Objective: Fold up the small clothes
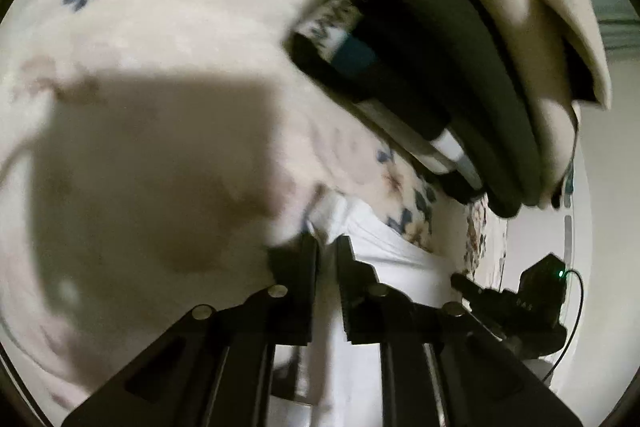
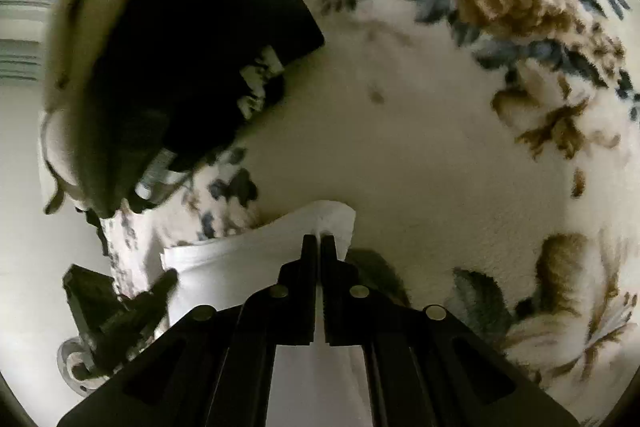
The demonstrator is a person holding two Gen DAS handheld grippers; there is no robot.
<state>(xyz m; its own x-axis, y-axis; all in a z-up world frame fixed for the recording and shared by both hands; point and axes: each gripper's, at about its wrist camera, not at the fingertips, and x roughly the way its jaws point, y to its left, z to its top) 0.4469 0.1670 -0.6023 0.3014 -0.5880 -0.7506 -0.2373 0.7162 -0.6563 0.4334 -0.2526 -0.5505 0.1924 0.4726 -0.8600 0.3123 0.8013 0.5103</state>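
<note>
A small white garment (image 1: 376,239) hangs between my two grippers above a floral blanket (image 1: 168,39). My left gripper (image 1: 327,243) is shut on one corner of the white cloth. My right gripper (image 2: 319,239) is shut on the other corner of the same white garment (image 2: 240,259), whose edge stretches left from the fingers. The right gripper's tip (image 1: 468,287) shows at the lower right of the left wrist view. The left gripper's tip (image 2: 160,287) shows at the lower left of the right wrist view.
A stack of folded clothes (image 1: 460,75), dark and beige, lies on the blanket at the upper right of the left wrist view; it also shows in the right wrist view (image 2: 168,59) at the upper left. The cream blanket (image 2: 440,107) has blue and brown flowers.
</note>
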